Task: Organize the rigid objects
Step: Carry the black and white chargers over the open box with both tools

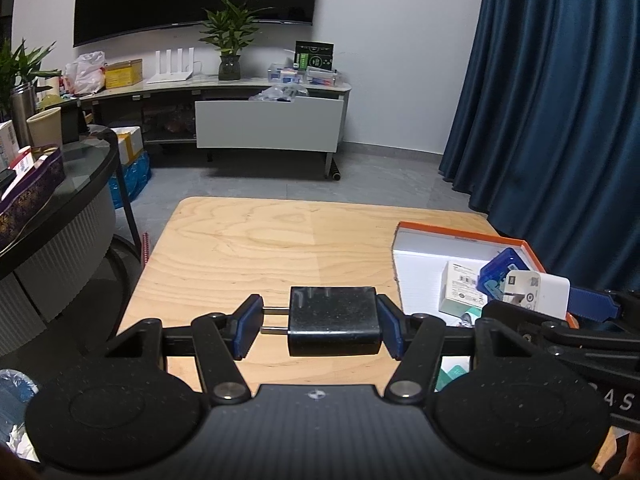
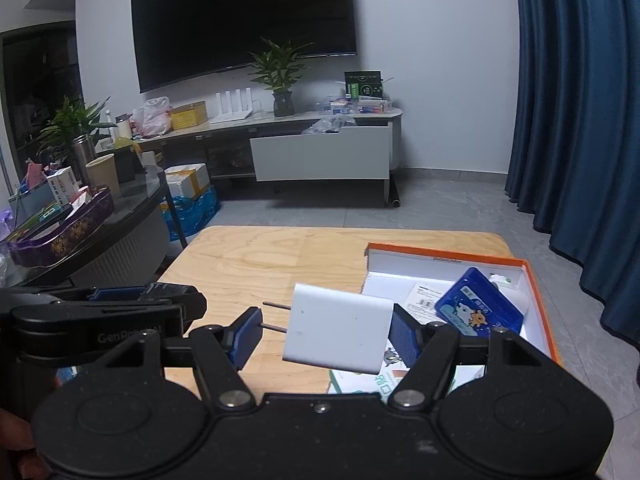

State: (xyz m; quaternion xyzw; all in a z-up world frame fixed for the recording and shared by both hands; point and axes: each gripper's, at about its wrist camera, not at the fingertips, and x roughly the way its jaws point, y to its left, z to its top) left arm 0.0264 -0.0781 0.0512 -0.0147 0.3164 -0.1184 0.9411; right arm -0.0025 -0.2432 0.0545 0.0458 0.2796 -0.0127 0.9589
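My left gripper (image 1: 318, 326) is shut on a black plug adapter (image 1: 334, 321), prongs pointing left, held just above the wooden table (image 1: 240, 248). My right gripper (image 2: 326, 332) is shut on a white plug adapter (image 2: 338, 328), prongs pointing left, held above the table near the left edge of an orange-rimmed white box (image 2: 538, 280). The box holds a blue packet (image 2: 478, 308) and a small white carton (image 2: 426, 294). The white adapter (image 1: 536, 294) and the box (image 1: 424, 244) also show at the right of the left wrist view.
A dark round glass table (image 1: 76, 184) with a purple tray and boxes stands to the left. A TV stand (image 1: 272, 120) with a plant sits against the far wall. A blue curtain (image 1: 560, 100) hangs at the right.
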